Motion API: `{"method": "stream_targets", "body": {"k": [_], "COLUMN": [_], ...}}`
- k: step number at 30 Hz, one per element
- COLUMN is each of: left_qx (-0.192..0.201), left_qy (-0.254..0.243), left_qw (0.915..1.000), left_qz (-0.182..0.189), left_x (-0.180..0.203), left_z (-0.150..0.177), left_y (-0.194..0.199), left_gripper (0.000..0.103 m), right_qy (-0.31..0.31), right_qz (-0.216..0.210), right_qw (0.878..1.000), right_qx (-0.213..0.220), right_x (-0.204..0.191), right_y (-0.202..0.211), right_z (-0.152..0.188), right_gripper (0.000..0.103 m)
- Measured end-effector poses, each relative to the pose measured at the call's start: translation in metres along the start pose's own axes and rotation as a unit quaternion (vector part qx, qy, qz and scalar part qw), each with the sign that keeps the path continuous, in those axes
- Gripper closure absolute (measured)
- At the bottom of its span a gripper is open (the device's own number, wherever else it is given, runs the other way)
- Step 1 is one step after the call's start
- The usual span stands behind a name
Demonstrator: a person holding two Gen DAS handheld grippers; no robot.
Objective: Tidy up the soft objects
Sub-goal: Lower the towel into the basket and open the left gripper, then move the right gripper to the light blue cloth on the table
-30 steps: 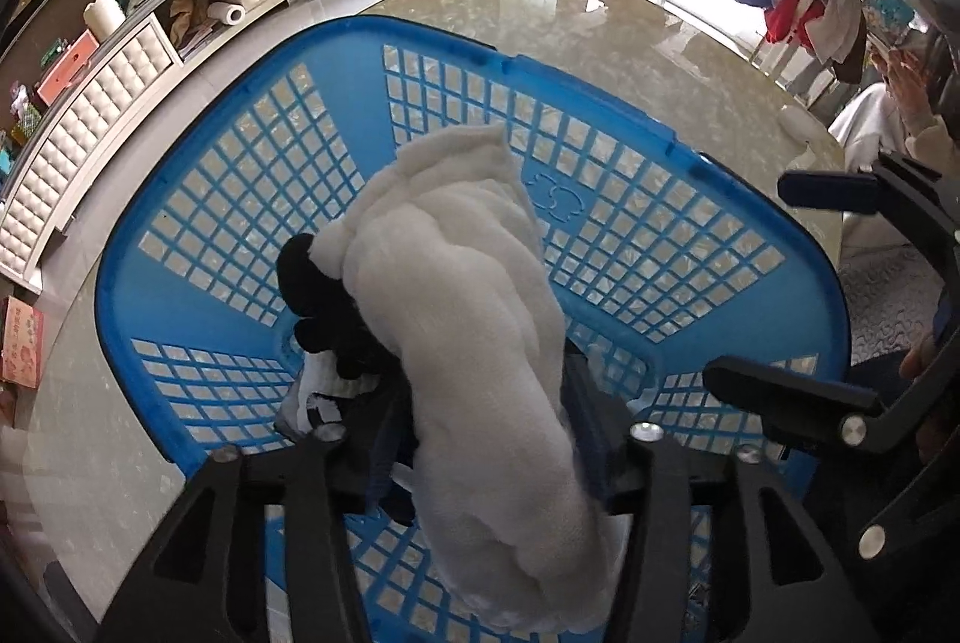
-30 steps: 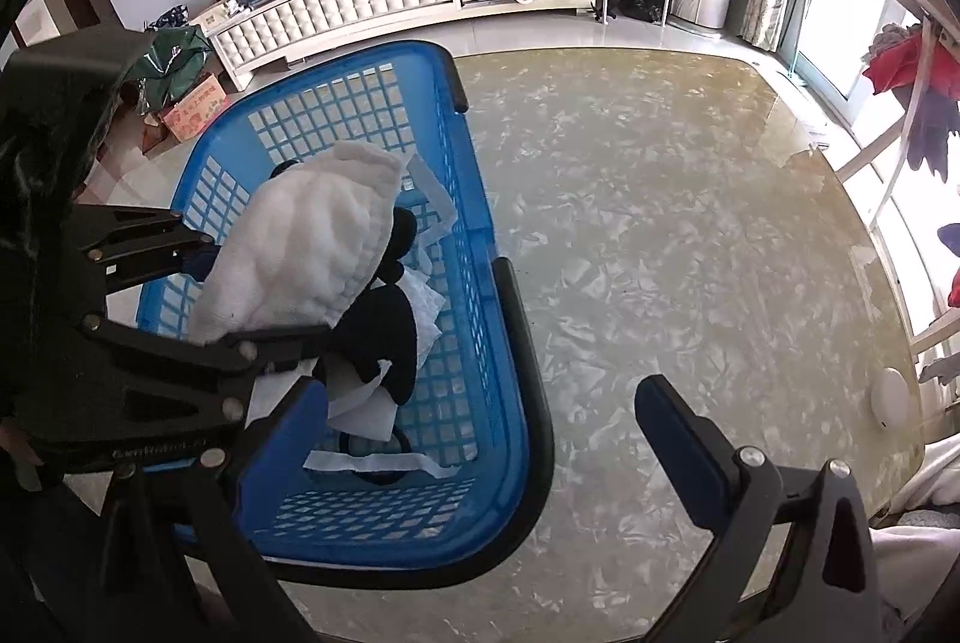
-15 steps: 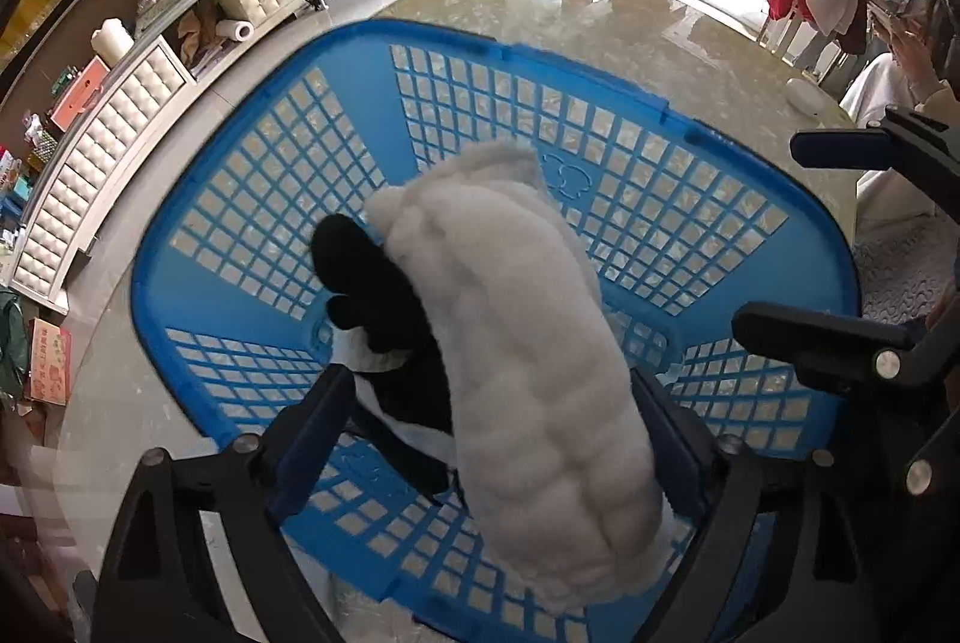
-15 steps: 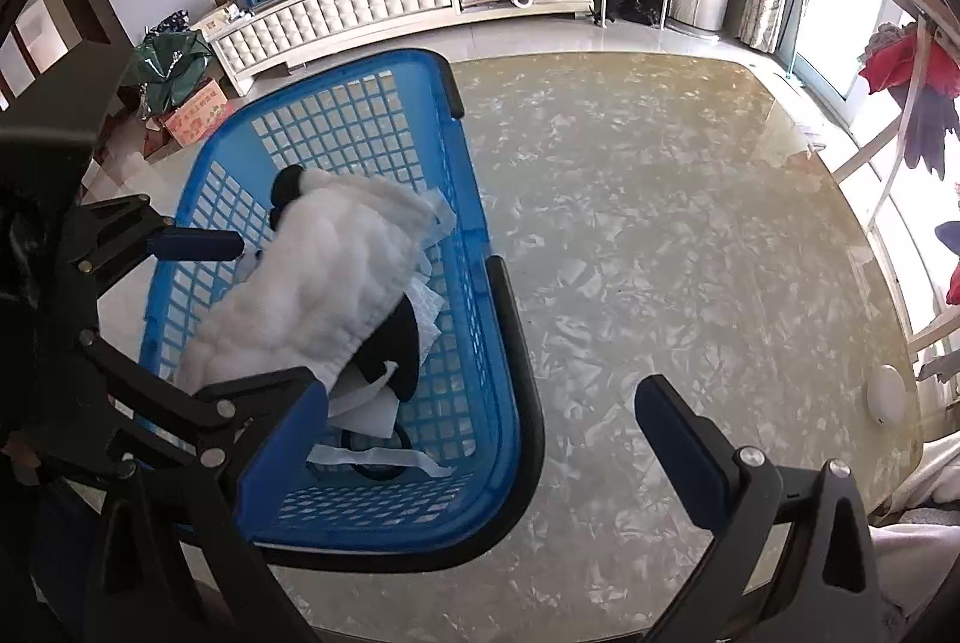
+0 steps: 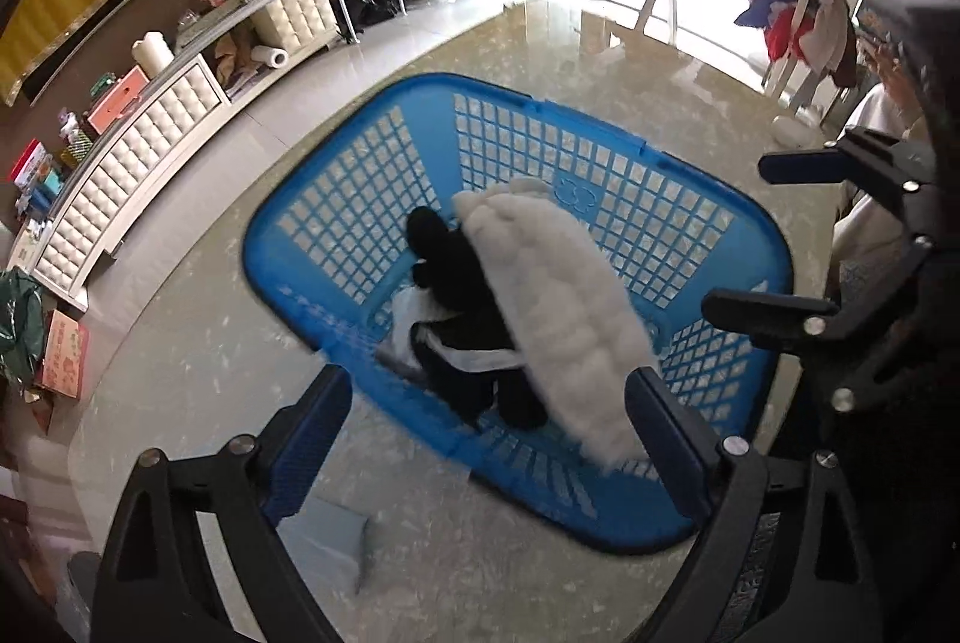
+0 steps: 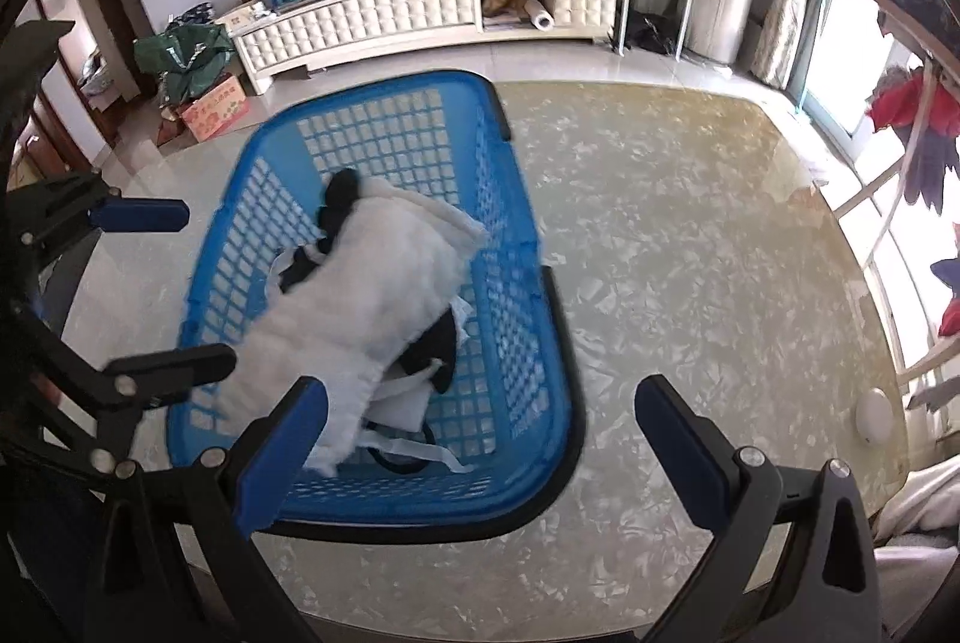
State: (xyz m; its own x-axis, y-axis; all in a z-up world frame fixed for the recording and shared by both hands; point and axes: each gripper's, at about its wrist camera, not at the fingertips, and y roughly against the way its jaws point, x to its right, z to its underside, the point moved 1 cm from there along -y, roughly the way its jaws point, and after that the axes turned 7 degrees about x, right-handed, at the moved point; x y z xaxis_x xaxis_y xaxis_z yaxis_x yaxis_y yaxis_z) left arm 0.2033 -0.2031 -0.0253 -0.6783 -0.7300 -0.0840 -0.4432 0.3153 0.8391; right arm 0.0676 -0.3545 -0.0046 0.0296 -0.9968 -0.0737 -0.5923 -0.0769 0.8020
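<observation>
Left gripper (image 5: pixel 486 439) spread, empty; white fleece (image 5: pixel 558 307) overhangs the blue basket (image 5: pixel 372 175) rim ahead, so it may slide out.

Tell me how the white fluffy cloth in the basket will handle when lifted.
The white fluffy cloth is probably floppy: it sags over the black item. Likely light for its bulk, given its puffy pile. It may drag neighbouring pieces along.
</observation>
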Motion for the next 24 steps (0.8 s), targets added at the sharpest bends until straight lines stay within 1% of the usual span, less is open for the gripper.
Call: {"method": "stream_targets", "body": {"k": [5, 7, 10, 12, 14, 15, 16, 17, 20, 24], "left_qx": [0.024, 0.035, 0.042, 0.045, 0.047, 0.049, 0.054, 0.061, 0.073, 0.082], "left_qy": [0.017, 0.028, 0.036, 0.039, 0.045, 0.048, 0.05, 0.052, 0.067, 0.088], "left_qw": [0.9996, 0.9989, 0.9985, 0.998, 0.9976, 0.9973, 0.9969, 0.9965, 0.9949, 0.9924], "left_qz": [0.004, 0.01, -0.004, -0.021, -0.025, -0.026, -0.028, -0.026, -0.019, -0.026], "left_x": [-0.013, -0.019, -0.027, -0.033, -0.04, -0.042, -0.045, -0.049, -0.062, -0.076], "left_z": [0.014, 0.022, 0.034, 0.042, 0.052, 0.056, 0.061, 0.067, 0.083, 0.105], "left_y": [0.028, 0.039, 0.05, 0.055, 0.062, 0.065, 0.069, 0.074, 0.085, 0.096], "left_gripper": [0.011, 0.011, 0.011, 0.011, 0.011, 0.009, 0.004, 0.0, 0.0, 0.0], "right_qy": [0.027, 0.031, 0.038, 0.036, 0.025, 0.019, 0.013, 0.008, 0.01, 0.04], "right_qz": [0.006, -0.005, -0.022, -0.034, -0.057, -0.065, -0.071, -0.072, -0.074, -0.071], "right_qw": [0.999, 0.999, 0.998, 0.997, 0.997, 0.997, 0.997, 0.997, 0.997, 0.996], "right_qx": [0.037, 0.044, 0.052, 0.053, 0.043, 0.039, 0.035, 0.034, 0.032, 0.031], "right_x": [-0.017, -0.026, -0.04, -0.05, -0.06, -0.062, -0.067, -0.072, -0.093, -0.121], "right_y": [0.009, 0.013, 0.016, 0.016, 0.012, 0.01, 0.008, 0.007, 0.006, 0.006], "right_z": [-0.005, -0.009, -0.013, -0.012, -0.011, -0.01, -0.01, -0.009, -0.013, -0.023], "right_gripper": [0.0, 0.0, 0.0, 0.0, 0.0, 0.0, 0.0, 0.0, 0.0, 0.0]}}
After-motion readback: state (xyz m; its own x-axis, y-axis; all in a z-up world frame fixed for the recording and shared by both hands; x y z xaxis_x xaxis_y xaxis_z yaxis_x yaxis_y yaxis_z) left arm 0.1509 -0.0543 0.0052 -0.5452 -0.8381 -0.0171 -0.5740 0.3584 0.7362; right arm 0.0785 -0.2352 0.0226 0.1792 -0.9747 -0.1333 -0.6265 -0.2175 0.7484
